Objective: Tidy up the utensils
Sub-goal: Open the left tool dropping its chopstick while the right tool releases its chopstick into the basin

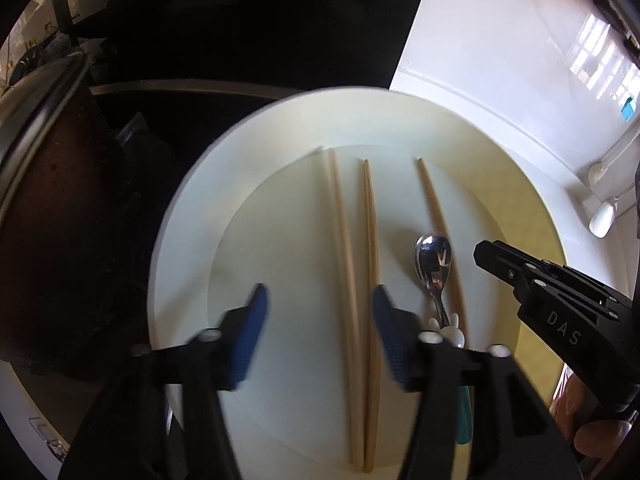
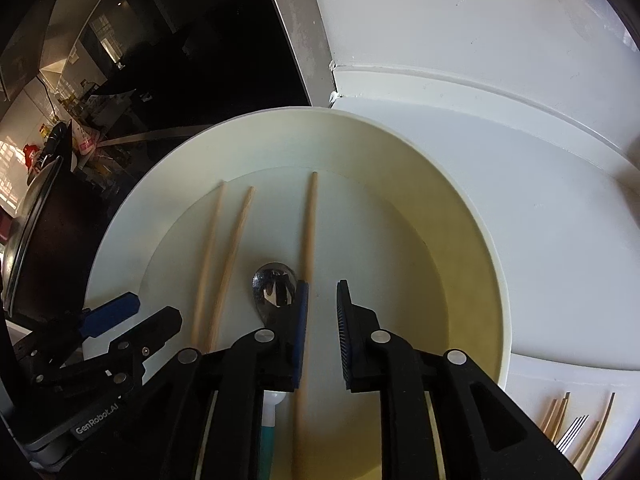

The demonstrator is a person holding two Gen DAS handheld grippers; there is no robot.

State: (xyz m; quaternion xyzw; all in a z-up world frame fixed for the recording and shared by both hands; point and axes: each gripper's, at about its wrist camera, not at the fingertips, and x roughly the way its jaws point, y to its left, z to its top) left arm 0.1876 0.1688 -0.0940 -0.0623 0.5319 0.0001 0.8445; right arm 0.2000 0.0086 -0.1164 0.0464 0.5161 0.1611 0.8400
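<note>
A large white plate holds three wooden chopsticks and a metal spoon with a teal handle and a white bunny figure. My left gripper is open just above the plate, its jaws either side of the two left chopsticks. The third chopstick lies right of the spoon. In the right wrist view my right gripper is open and empty above the plate, its left finger beside that single chopstick and the spoon. The right gripper also shows in the left wrist view.
A dark pan with a metal rim stands left of the plate on a dark hob. White counter and wall lie to the right. Several chopsticks and a fork lie on a white surface at the right.
</note>
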